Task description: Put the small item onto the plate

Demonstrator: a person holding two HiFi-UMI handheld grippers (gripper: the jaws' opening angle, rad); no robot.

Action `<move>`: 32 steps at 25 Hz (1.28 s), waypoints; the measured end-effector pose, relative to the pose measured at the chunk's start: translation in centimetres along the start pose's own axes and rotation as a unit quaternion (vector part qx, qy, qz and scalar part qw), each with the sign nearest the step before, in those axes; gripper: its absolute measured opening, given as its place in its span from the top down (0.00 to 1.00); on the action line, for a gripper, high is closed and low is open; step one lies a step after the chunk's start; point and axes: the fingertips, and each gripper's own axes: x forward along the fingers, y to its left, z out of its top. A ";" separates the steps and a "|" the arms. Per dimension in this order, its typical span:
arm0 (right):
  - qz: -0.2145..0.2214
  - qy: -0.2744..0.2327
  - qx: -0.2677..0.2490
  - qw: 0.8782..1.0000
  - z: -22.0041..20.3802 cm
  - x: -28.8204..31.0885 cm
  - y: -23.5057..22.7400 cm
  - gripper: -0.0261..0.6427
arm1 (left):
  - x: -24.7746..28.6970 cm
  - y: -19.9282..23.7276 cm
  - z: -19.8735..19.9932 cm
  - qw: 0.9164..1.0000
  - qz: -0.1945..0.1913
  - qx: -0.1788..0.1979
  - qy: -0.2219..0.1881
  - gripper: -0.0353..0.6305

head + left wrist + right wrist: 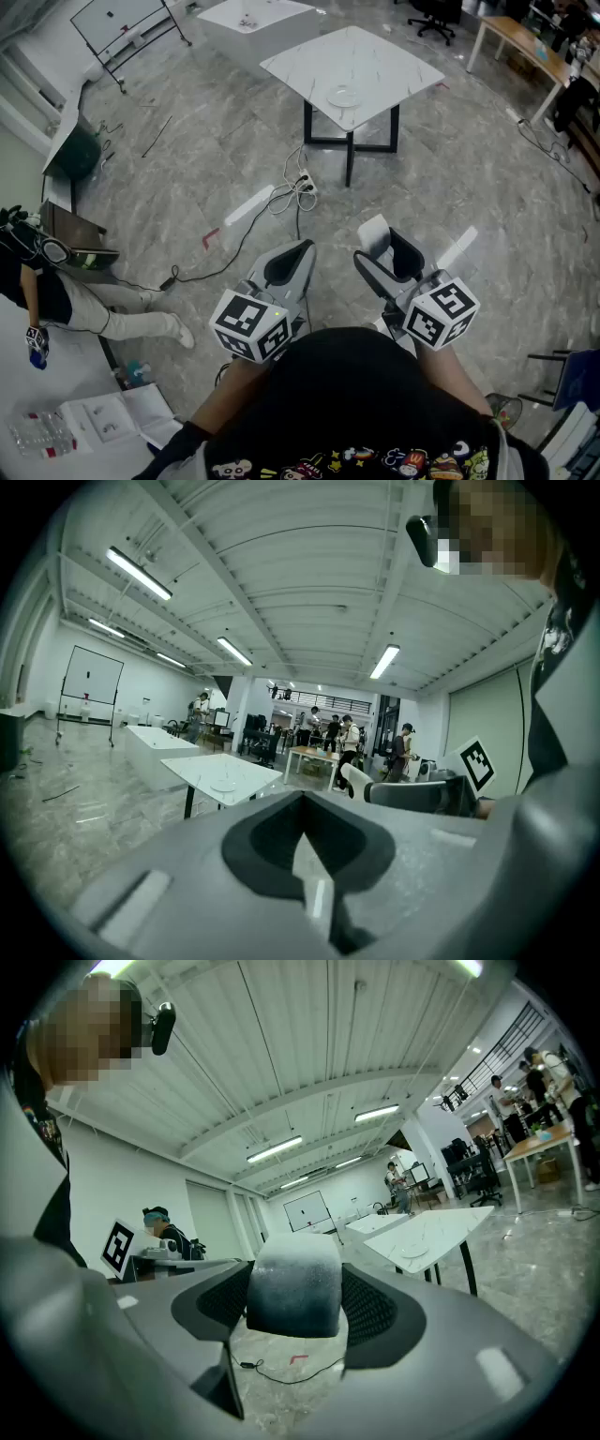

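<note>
A small white block [375, 231] sits between the jaws of my right gripper [382, 249], which is shut on it and held close to my body. In the right gripper view the block [294, 1284] fills the gap between the jaws. My left gripper [298, 253] hangs beside it, shut and empty, its jaws meeting at the tip [302, 804]. The clear plate [345, 95] lies near the front edge of a white marble table [375, 47] well ahead of both grippers. That plate [223, 785] also shows in the left gripper view, and as a small disc [412, 1251] in the right gripper view.
A power strip with cables [298, 188] lies on the floor between me and the table. A second white table [253, 19] and a whiteboard [122, 19] stand behind. A person [66, 295] sits at the left. Desks [525, 42] line the right.
</note>
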 end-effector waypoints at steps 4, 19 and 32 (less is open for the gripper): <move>-0.011 0.008 -0.004 1.000 0.0 -0.9 -0.7 0.46 | 0.9 -0.9 -0.4 1.000 -0.009 -0.008 0.010 0.95; -0.057 0.028 0.001 0.998 -0.4 -4.2 -5.1 0.46 | 5.1 -4.3 -1.9 0.999 -0.032 -0.019 0.028 0.95; -0.032 0.026 0.010 0.999 -1.0 -7.9 -9.1 0.47 | 8.8 -9.2 -4.9 0.999 -0.007 -0.021 0.044 0.95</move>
